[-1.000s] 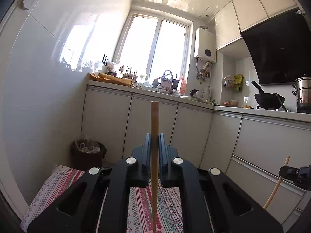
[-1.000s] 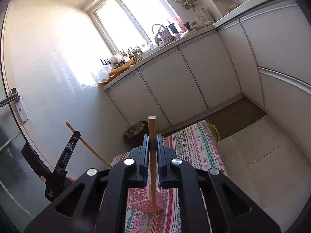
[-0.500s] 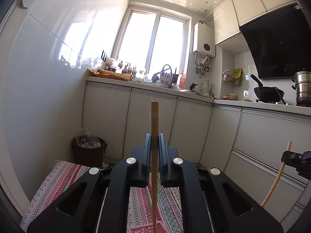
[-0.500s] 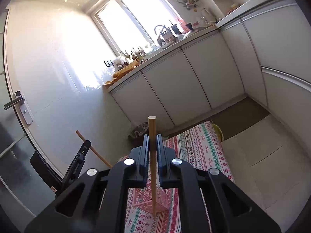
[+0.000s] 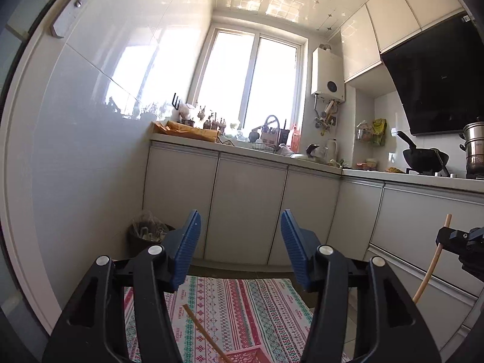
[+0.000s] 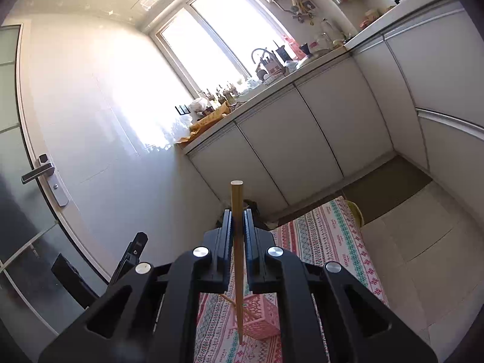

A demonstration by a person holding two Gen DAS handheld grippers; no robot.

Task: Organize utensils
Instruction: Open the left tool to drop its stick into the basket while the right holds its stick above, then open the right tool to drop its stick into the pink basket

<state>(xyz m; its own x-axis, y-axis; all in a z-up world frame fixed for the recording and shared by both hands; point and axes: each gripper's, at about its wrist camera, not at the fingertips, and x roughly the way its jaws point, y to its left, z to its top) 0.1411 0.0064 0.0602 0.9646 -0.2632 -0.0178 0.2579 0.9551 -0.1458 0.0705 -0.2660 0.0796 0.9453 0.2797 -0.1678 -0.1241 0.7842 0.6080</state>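
Our left claw, ribbed blue pads opening on nothing, sees a thin wooden chopstick slanting into the pink lattice basket at bottom centre, while our right claw pinches another chopstick upright above that basket.

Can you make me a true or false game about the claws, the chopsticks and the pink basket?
1. The right claw is squeezing a chopstick. True.
2. The left claw is squeezing a chopstick too. False: its jaws are opening and nothing is between them.
3. A second chopstick leans in the pink basket. True.
4. The basket sits on the kitchen counter. False: it sits on the patterned cloth.
5. The right claw's chopstick lies flat. False: it stands upright, its lower tip above the basket.
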